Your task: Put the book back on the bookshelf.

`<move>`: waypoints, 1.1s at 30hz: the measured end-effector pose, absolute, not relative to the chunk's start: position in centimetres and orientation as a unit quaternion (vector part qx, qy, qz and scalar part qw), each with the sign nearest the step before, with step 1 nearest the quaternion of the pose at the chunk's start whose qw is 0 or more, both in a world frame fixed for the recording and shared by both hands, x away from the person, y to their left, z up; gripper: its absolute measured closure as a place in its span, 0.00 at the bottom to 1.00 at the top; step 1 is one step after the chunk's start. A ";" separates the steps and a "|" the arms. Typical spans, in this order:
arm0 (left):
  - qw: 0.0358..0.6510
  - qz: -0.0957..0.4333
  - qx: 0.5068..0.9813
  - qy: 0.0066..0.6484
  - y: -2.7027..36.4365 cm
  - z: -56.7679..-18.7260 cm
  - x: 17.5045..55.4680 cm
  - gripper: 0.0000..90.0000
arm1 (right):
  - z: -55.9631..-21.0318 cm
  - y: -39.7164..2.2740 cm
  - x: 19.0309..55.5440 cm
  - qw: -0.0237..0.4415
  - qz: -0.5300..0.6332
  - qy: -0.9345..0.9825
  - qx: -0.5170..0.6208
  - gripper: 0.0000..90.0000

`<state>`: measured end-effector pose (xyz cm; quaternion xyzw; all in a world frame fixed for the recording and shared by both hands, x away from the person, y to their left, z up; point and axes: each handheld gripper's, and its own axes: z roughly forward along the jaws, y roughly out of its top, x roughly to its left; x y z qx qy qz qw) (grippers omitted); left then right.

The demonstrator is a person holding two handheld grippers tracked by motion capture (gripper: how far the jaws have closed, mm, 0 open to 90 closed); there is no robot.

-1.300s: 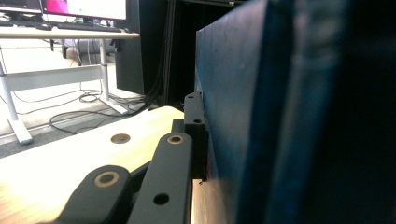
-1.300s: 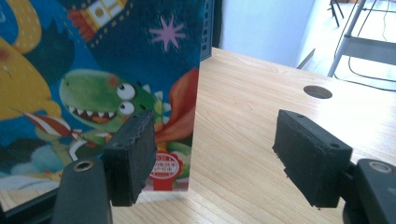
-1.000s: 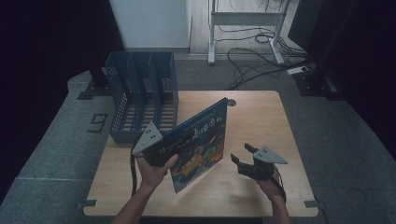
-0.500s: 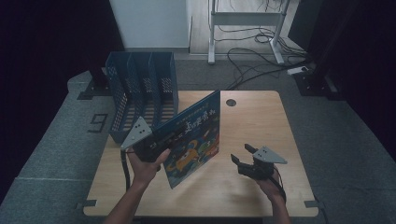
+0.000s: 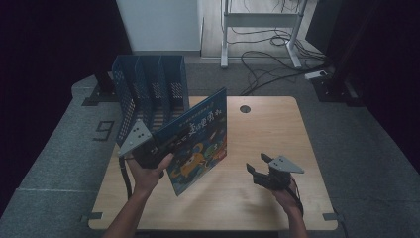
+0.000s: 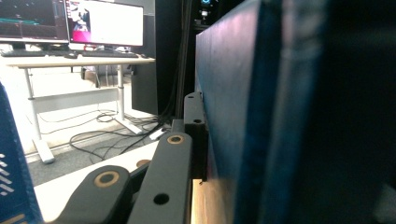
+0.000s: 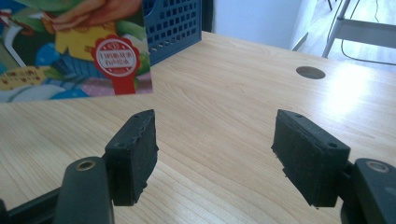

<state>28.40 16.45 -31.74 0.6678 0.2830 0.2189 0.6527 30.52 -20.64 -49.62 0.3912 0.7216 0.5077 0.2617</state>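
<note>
A blue picture book [image 5: 200, 141] with a colourful cover hangs tilted above the wooden table [image 5: 277, 129]. My left gripper [image 5: 157, 148] is shut on the book's left edge, just in front of the blue rack [image 5: 148, 91]. In the left gripper view the book's dark blue cover [image 6: 233, 107] runs up against the black jaw. My right gripper [image 5: 257, 166] rests low over the table at the right, open, with bare wood between its pads [image 7: 133, 154]. The book's lower corner [image 7: 116, 56] hangs off the table in the right gripper view.
The blue mesh file rack stands upright at the table's back left with several slots. A round cable hole [image 5: 244, 108] sits near the back edge. Behind the table are a white desk frame [image 5: 257, 20] and loose cables [image 5: 267, 59] on the floor.
My left hand has lifted the book and carried it left and back toward the rack, tilting it more upright. The right gripper has stayed put.
</note>
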 end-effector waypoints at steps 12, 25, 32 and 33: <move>0.652 0.233 0.659 0.295 18.0 -31.2 28.6 0.91 | -51.2 -20.6 31.6 0.244 0.498 0.726 0.406 0.33; 0.649 0.244 0.648 0.317 18.9 -29.8 29.6 0.91 | -51.8 -21.2 31.9 0.243 0.488 0.726 0.419 0.34; 0.635 0.250 0.662 0.310 17.7 -29.7 29.7 0.91 | -52.8 -21.5 32.2 0.230 0.483 0.729 0.426 0.34; 0.633 0.252 0.665 0.307 17.6 -29.7 29.7 0.91 | -53.0 -21.5 32.2 0.227 0.480 0.731 0.427 0.34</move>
